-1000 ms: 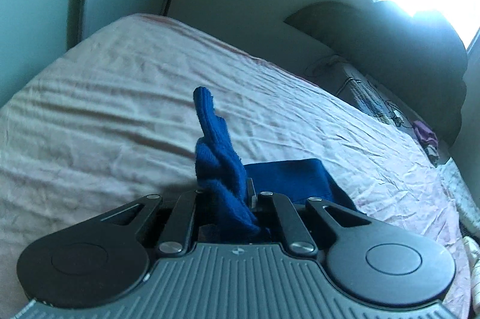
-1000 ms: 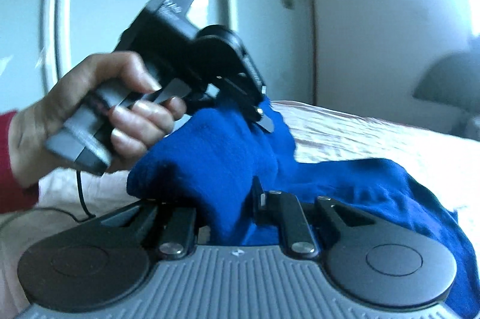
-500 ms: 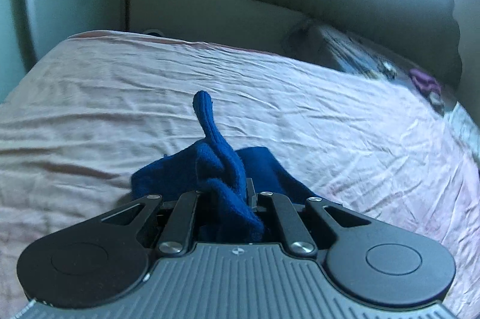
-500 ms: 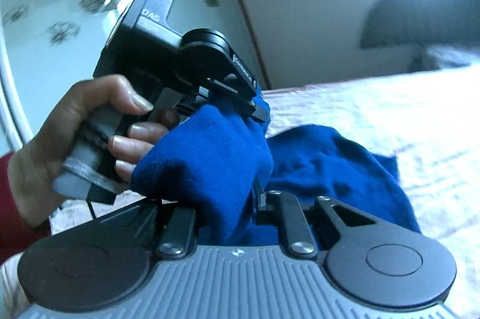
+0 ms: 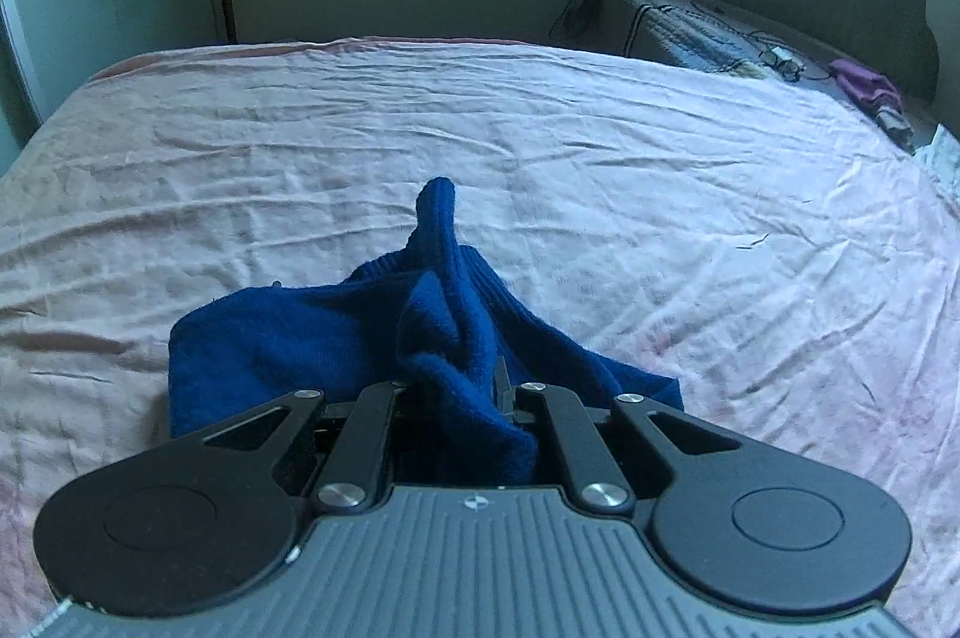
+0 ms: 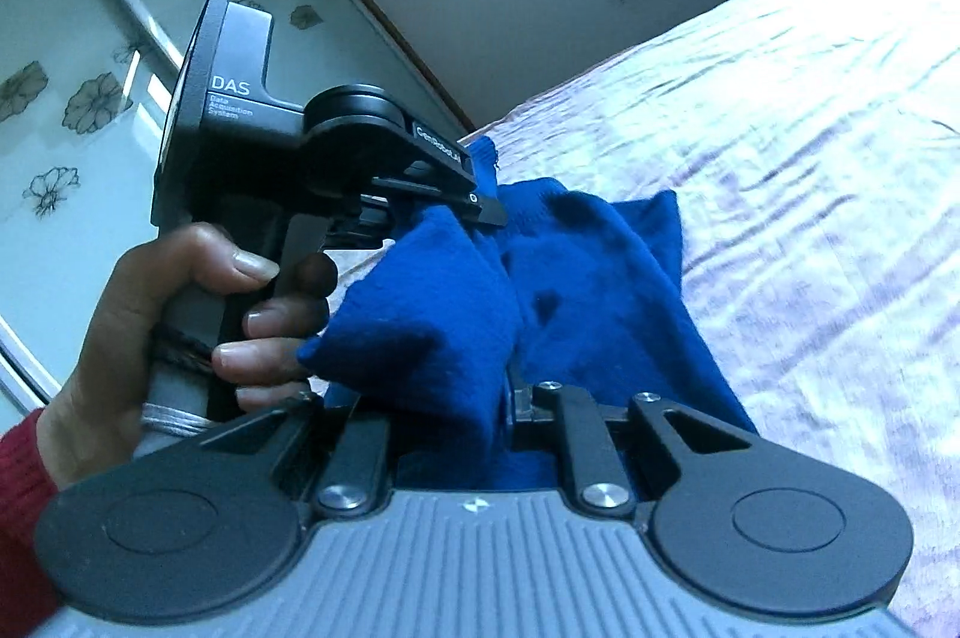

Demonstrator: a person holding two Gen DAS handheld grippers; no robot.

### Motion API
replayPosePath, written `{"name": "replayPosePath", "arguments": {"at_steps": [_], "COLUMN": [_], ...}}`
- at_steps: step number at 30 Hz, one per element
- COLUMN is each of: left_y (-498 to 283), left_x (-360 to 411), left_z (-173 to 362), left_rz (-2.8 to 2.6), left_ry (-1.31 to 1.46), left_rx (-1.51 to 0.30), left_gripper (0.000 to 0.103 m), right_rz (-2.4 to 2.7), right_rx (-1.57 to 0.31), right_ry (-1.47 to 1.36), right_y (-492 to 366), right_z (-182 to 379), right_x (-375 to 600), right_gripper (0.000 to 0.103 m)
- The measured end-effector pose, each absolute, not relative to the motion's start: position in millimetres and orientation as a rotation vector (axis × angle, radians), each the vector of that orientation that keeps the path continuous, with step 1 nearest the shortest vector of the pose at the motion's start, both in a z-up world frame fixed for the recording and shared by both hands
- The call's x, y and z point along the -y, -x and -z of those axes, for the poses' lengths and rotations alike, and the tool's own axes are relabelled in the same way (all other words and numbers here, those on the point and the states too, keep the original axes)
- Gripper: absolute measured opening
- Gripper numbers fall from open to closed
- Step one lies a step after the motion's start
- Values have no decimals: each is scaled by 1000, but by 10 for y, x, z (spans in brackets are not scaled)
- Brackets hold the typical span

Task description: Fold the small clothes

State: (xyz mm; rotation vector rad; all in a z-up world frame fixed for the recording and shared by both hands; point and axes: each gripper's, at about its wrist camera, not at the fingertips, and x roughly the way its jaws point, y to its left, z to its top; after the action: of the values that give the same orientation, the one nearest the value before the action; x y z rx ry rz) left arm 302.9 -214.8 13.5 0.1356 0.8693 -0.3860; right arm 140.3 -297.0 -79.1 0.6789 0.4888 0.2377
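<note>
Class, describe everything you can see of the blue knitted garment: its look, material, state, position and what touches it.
The blue knitted garment is deep blue, soft and fuzzy like wool or fleece, with ribbing on one edge. It is crumpled and bunched, not yet flat. Part lies on the wrinkled pink bedsheet; part is lifted. The left tongs pinch a fold whose ribbed tip stands upright. The right tongs clamp another bunch nearby.

bed (image 5: 600,146): wrinkled pink sheet | on it: blue garment (image 5: 288,338)
</note>
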Motion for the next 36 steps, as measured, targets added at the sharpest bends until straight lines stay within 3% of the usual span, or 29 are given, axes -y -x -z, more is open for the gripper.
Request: {"name": "replayPosePath", "arguments": {"at_steps": [11, 16, 17, 20, 22, 24, 28, 30, 36], "left_y": [-3004, -3000, -2995, -2960, -2929, -2908, -2849, -2826, -2739], "left_x": [2347, 2431, 2448, 2519, 2565, 2590, 2534, 2475, 2065], "left_z": [-88, -42, -35, -16, -11, -23, -137, -210, -407], "left_rz": [345, 336, 340, 336, 339, 344, 355, 346, 281], "left_ry": [-199, -231, -236, -274, -299, -304, -279, -268, -195], "left_rx": [-853, -844, -843, -827, -812, -798, -723, -690, -610], "left_gripper": [10, 16, 27, 31, 41, 60, 73, 85, 95], "right_rz": [-257, -262, -264, -265, -262, -260, -269, -269, -265], "right_rx": [-495, -509, -510, -515, -515, -517, -517, -514, -524], "right_ry": [-799, -845, -852, -861, -865, -866, -883, -887, -912], "right_y": [-1336, -1335, -1339, -1337, -1350, -1348, -1360, -1363, -1385], "right_z": [920, 985, 987, 981, 981, 976, 980, 987, 1044], "right_x": [3139, 3210, 3223, 3251, 3267, 3272, 3310, 3332, 3347], "right_gripper": [15, 15, 15, 15, 15, 15, 15, 15, 15]}}
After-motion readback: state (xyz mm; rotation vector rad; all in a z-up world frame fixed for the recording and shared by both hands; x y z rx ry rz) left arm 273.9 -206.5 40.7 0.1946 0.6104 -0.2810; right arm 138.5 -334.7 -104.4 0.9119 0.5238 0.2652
